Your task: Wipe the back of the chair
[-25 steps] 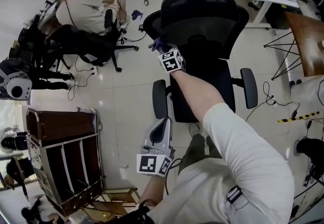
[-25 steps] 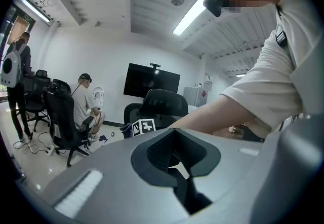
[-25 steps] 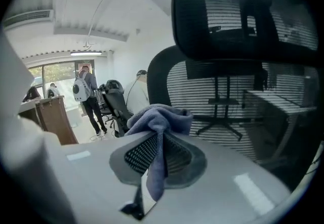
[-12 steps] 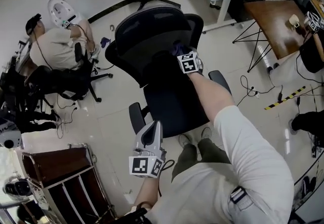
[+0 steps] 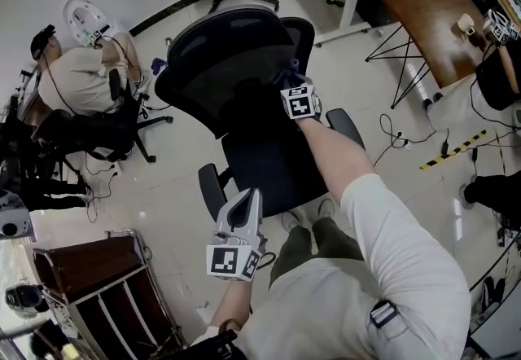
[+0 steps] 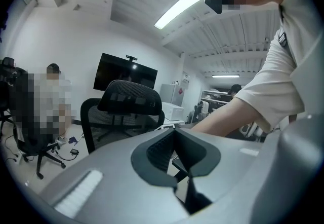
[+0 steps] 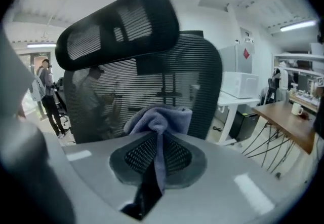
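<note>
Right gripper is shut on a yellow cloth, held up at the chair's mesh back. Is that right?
Not quite: the cloth is bluish purple, not yellow. The right gripper view shows the right gripper shut on it, held up at the chair's mesh back.

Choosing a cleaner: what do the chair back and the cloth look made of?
Chair back: black mesh, probably synthetic, matte; see-through between fine horizontal strands. Cloth: soft blue-grey fabric, perhaps microfibre; fuzzy, limp folds pinched in the right gripper.
</note>
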### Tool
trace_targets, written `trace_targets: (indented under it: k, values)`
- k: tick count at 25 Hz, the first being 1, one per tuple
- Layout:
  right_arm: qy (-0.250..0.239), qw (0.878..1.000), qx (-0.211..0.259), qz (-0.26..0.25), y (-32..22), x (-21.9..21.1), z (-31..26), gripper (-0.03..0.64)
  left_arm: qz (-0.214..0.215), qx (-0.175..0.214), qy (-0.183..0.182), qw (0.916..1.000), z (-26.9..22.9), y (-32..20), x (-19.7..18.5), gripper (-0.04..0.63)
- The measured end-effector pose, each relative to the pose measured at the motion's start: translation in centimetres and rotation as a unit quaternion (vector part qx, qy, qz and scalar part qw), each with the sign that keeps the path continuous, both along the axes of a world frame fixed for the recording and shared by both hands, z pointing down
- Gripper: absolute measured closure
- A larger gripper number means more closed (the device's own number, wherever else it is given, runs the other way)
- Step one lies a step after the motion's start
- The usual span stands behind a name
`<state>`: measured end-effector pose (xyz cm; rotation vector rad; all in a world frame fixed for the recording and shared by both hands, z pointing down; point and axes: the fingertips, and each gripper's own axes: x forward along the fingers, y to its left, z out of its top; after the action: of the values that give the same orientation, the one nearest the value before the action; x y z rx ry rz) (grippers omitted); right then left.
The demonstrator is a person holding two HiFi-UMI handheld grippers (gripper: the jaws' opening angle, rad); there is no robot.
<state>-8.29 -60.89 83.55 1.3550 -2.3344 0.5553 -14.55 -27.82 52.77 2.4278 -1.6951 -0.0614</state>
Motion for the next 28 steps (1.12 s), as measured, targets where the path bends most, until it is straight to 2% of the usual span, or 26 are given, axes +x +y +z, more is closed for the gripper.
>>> trace_targets:
  k: [5, 8, 11, 14, 17, 20, 25, 28]
  values:
    - [-0.030, 0.994, -0.015, -0.100, 5.0, -16.6, 0.9, 0.584, -0.041, 0.006, 0.005, 0.9992, -1.1, -0.6, -4.1, 0.468]
    - [-0.038, 0.988, -0.007, -0.153, 5.7, -24.3, 1.5, 0.584, -0.080, -0.004, 0.003, 0.9967, 0.0, -1.1, -6.8, 0.468]
    - [-0.035, 0.982, -0.021, -0.183, 6.3, -29.3, 4.3, 0.584, -0.121, -0.024, -0.002, 0.9924, 2.5, 0.1, -9.9, 0.468]
    - [-0.030, 0.982, -0.033, -0.186, 6.2, -30.7, 5.9, 0.584, -0.145, -0.043, -0.002, 0.9885, 4.4, 1.7, -12.3, 0.468]
    - [-0.026, 0.985, -0.035, -0.167, 5.4, -29.0, 6.3, 0.584, -0.146, -0.049, 0.002, 0.9880, 5.1, 2.2, -13.2, 0.468]
    - [-0.013, 0.991, -0.037, -0.127, 3.5, -23.6, 6.7, 0.584, -0.118, -0.039, 0.007, 0.9922, 4.0, 1.0, -12.1, 0.468]
    - [0.013, 0.999, -0.025, -0.026, -2.2, -8.0, 5.5, 0.584, -0.051, -0.020, 0.012, 0.9984, 0.9, -2.3, -6.9, 0.468]
    - [0.025, 0.998, -0.043, 0.028, -5.0, 1.4, 6.4, 0.584, -0.017, -0.027, 0.013, 0.9994, 1.3, -4.2, -3.2, 0.468]
